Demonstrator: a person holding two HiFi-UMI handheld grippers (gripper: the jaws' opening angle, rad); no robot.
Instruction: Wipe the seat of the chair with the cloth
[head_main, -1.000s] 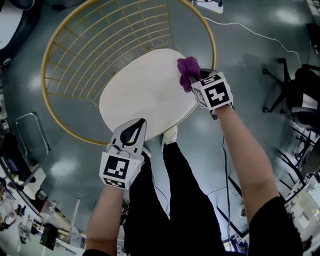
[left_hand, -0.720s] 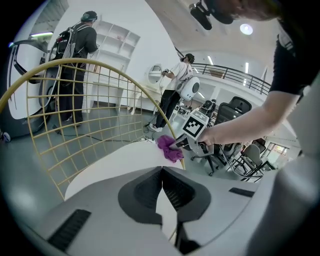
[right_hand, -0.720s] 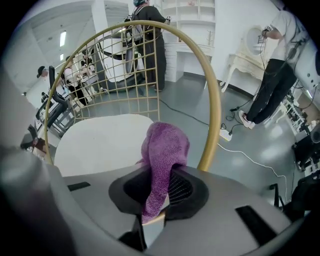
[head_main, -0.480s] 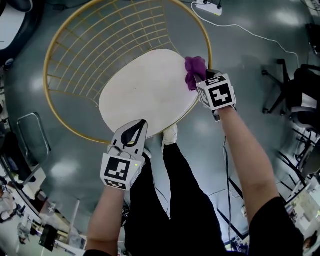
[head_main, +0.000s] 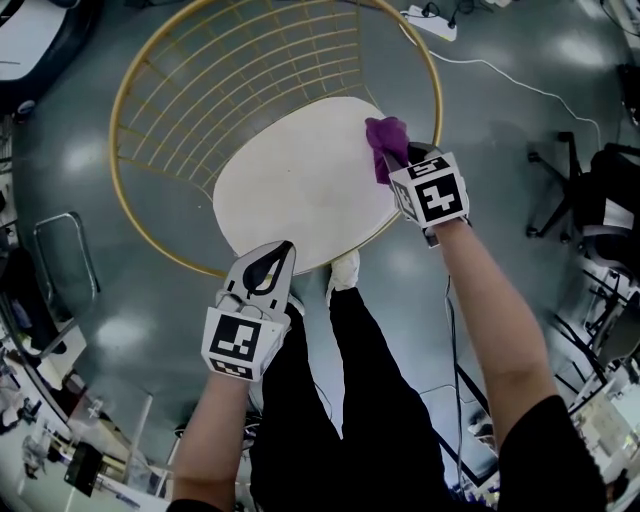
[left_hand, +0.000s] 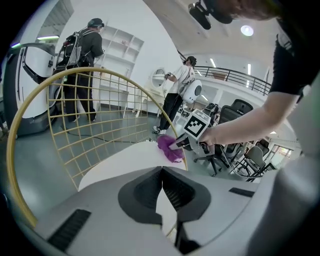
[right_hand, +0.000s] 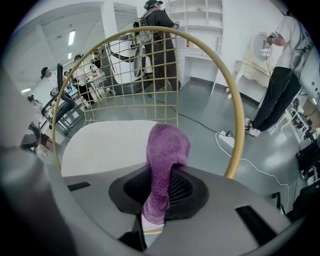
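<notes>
The chair has a round white seat inside a gold wire frame. My right gripper is shut on a purple cloth at the seat's right edge, next to the gold rim. In the right gripper view the cloth is pinched between the jaws and bulges out ahead over the seat. My left gripper is shut with nothing in it, at the seat's near edge. The left gripper view shows the seat, the cloth and the right gripper beyond it.
A person's legs and a white shoe stand at the seat's near edge. A white cable and power strip lie on the grey floor behind the chair. Office chairs stand at the right. People stand behind the chair's back.
The right gripper and the cloth have shifted slightly along the seat's right edge, toward the gold rim. The left gripper has stayed where it was.
</notes>
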